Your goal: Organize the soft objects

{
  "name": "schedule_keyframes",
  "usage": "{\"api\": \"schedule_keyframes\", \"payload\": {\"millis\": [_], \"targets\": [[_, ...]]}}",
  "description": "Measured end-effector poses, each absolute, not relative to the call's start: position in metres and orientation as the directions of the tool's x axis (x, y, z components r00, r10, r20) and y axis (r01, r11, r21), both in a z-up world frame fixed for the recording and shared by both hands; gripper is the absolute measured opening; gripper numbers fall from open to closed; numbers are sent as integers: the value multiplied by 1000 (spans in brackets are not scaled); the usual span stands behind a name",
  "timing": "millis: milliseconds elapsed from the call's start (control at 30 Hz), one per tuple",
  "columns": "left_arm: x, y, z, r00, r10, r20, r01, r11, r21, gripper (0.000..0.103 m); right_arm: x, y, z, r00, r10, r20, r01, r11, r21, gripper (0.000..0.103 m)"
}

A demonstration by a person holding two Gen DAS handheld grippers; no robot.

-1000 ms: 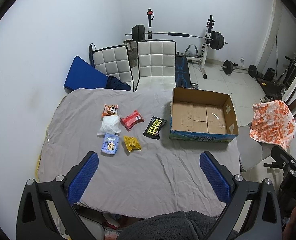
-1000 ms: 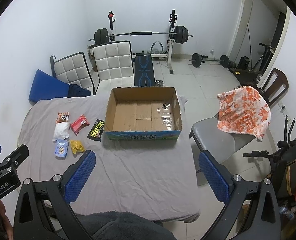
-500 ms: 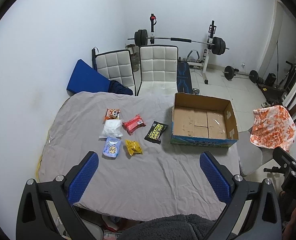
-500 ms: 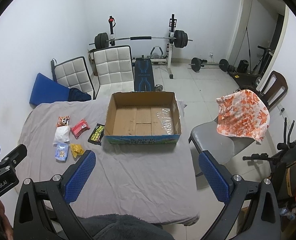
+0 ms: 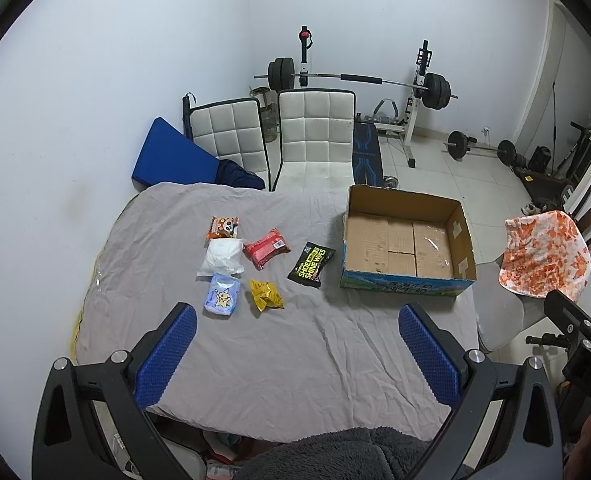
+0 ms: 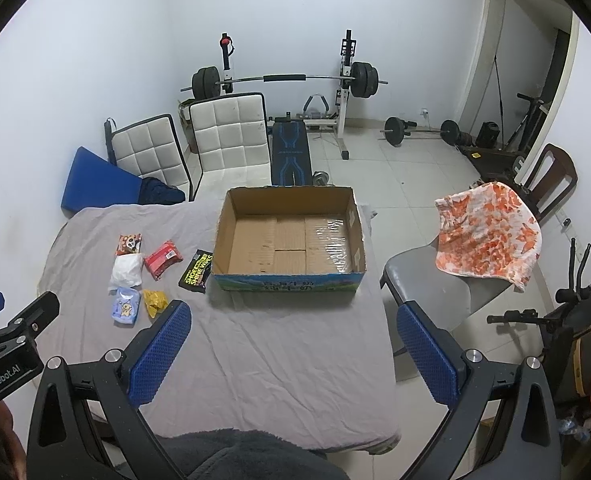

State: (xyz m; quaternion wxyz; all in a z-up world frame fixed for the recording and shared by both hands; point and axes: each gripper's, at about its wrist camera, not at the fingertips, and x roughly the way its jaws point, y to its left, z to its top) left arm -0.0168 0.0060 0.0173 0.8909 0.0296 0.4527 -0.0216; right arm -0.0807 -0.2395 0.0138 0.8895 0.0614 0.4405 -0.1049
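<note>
Several soft packets lie on the grey-covered table (image 5: 295, 360): an orange packet (image 5: 223, 227), a white pouch (image 5: 222, 257), a red pack (image 5: 266, 248), a black shoe-wipes pack (image 5: 312, 265), a blue tissue pack (image 5: 222, 300) and a yellow packet (image 5: 266, 294). An empty cardboard box (image 5: 405, 280) stands to their right; it also shows in the right wrist view (image 6: 289, 284). My left gripper (image 5: 295, 356) is open and empty, high above the table's near edge. My right gripper (image 6: 291, 354) is open and empty, likewise high above the near edge.
Two white chairs (image 5: 315, 136) and a blue mat (image 5: 171, 158) stand behind the table. A grey chair with an orange-patterned cloth (image 6: 489, 236) stands to the right. A weight bench and barbell rack (image 6: 291, 80) are at the back wall.
Both grippers have risen and pulled back, so the table and packets look smaller and farther. Nothing on the table has moved.
</note>
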Motion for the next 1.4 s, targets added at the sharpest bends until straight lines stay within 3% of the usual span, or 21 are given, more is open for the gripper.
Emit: {"api": "schedule_keyframes", "payload": {"millis": [300, 533, 833, 1133, 1233, 1300, 1400], "targets": [[30, 47, 2, 589, 34, -807, -29, 999, 21, 103, -30, -226, -28, 536, 8, -844, 155, 982, 108, 103], [84, 113, -49, 517, 114, -848, -148, 988, 43, 103, 57, -168, -106, 405, 131, -905, 25, 988, 154, 103], [159, 181, -183, 281, 149, -948, -183, 978, 100, 103, 179, -45, -247, 173, 200, -964, -130, 975, 179, 103], [203, 221, -339, 43, 94, -995, -153, 984, 87, 99, 248, 19, -403, -92, 228, -969, -85, 968, 236, 103], [211, 224, -370, 5, 80, -997, -148, 986, 79, 95, 252, 32, -436, -156, 240, -958, -64, 966, 252, 95], [213, 227, -382, -10, 71, -997, -145, 987, 72, 95, 254, 37, -452, -185, 242, -952, -55, 965, 256, 77], [216, 225, -392, -25, 44, -999, -135, 990, 47, 95, 256, 42, -469, -210, 260, -943, -33, 962, 272, 64]]}}
